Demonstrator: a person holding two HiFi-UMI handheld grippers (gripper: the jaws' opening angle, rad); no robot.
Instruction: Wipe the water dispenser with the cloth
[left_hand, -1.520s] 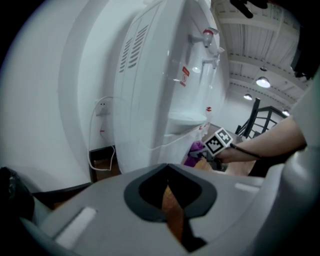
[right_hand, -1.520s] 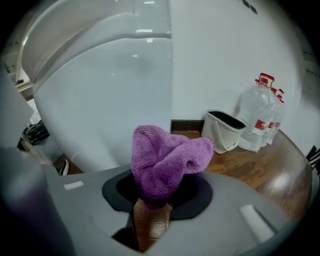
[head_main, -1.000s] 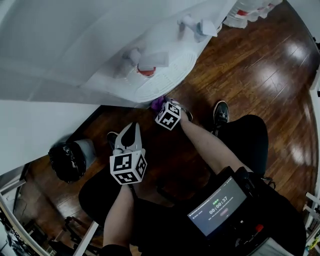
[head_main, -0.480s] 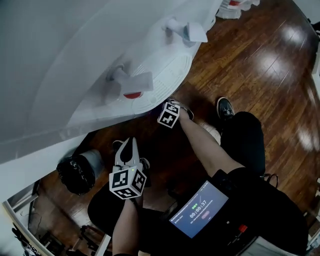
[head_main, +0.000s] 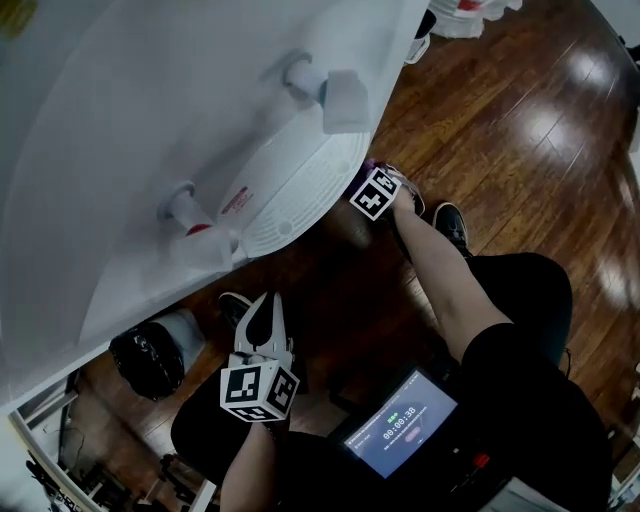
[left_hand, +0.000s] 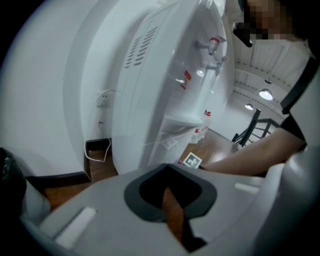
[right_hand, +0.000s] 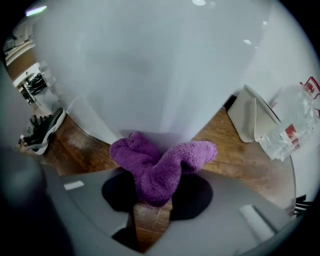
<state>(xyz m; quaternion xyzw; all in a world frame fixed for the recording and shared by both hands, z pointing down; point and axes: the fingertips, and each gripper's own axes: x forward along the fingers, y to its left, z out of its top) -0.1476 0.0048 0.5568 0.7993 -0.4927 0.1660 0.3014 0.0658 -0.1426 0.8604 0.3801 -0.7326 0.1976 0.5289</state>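
Black-bagged bin on dark wooden floor; small lit screen low right.

Head view: up high, tilted steeply down over the water dispenser front, the floor, the left gripper and the right gripper. Left gripper view: low, set back, takes in the dispenser's side up to the taps; right gripper shows small and far. Right gripper view: tight on the dispenser's base, aimed down at the floor. All three share dispenser and floor.
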